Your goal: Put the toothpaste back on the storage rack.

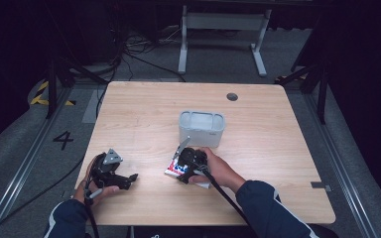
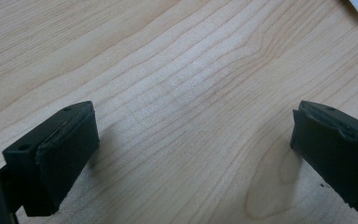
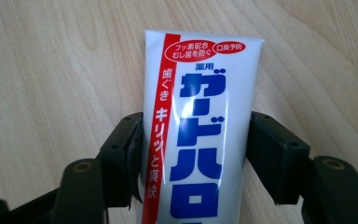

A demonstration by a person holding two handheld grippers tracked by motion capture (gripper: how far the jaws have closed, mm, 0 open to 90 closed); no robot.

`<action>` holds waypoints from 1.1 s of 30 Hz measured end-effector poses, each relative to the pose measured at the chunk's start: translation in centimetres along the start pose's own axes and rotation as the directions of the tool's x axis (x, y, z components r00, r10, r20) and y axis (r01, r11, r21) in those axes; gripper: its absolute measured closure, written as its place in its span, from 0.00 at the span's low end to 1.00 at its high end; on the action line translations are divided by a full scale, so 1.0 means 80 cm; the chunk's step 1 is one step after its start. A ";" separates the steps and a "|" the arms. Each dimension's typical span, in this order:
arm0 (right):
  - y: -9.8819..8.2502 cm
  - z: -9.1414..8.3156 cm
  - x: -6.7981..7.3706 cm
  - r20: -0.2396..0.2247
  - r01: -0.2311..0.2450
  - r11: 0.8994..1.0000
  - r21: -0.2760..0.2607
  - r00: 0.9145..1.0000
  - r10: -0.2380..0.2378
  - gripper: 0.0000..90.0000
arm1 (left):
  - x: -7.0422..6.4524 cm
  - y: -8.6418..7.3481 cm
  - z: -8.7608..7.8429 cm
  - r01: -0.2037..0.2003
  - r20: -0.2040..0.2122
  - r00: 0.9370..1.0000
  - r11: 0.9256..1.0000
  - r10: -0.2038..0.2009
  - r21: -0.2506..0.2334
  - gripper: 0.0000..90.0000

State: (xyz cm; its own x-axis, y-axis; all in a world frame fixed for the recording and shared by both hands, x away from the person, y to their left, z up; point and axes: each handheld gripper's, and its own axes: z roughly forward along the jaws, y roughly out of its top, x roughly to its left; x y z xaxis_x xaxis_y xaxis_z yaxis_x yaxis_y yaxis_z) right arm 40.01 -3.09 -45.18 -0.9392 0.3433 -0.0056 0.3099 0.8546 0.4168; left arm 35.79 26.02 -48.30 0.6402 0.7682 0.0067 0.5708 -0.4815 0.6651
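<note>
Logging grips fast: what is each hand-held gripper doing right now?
Left hand-held gripper: open, nothing between its jaws, bare table below.
Right hand-held gripper: shut on the toothpaste tube, pads against both its sides.

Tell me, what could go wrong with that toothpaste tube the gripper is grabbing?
The right gripper has its pads against both long edges of the toothpaste tube, which lies flat on the table. A tube is soft and smooth, so it might buckle or slip out when lifted. The grey bin stands just beyond it, so a quick swing might bump its wall. The left gripper is open, apart from the tube, so it can't catch it.
</note>
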 end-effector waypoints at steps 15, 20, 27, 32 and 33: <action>0.004 -0.006 0.003 -0.011 0.044 0.999 0.021 0.999 -0.044 0.63 | 0.001 0.000 0.000 -0.010 -0.007 1.000 1.000 0.009 -0.004 0.02; 0.000 -0.009 0.002 -0.017 0.046 0.999 -0.011 0.999 -0.046 0.68 | 0.001 0.000 0.000 -0.011 -0.006 1.000 1.000 0.011 -0.005 0.02; -0.008 -0.014 0.001 -0.034 0.035 0.999 -0.038 0.999 -0.037 0.69 | 0.001 0.000 0.000 -0.011 -0.007 1.000 1.000 0.011 -0.005 0.02; -0.016 -0.021 0.000 -0.034 0.041 0.997 -0.072 0.998 -0.044 0.70 | 0.000 0.000 0.000 -0.005 -0.004 1.000 1.000 0.004 -0.004 0.02; -0.018 -0.023 0.000 -0.036 0.041 0.996 -0.079 0.998 -0.044 0.71 | 0.000 0.000 0.000 -0.005 -0.004 1.000 1.000 0.005 -0.004 0.02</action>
State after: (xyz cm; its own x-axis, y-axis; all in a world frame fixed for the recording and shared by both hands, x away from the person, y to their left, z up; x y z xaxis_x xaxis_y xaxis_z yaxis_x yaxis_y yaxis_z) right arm 39.28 -5.06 -44.12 -0.9566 0.2912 0.0083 0.2583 0.8345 0.4868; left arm 35.78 26.05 -48.30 0.6408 0.7676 0.0128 0.5657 -0.4834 0.6681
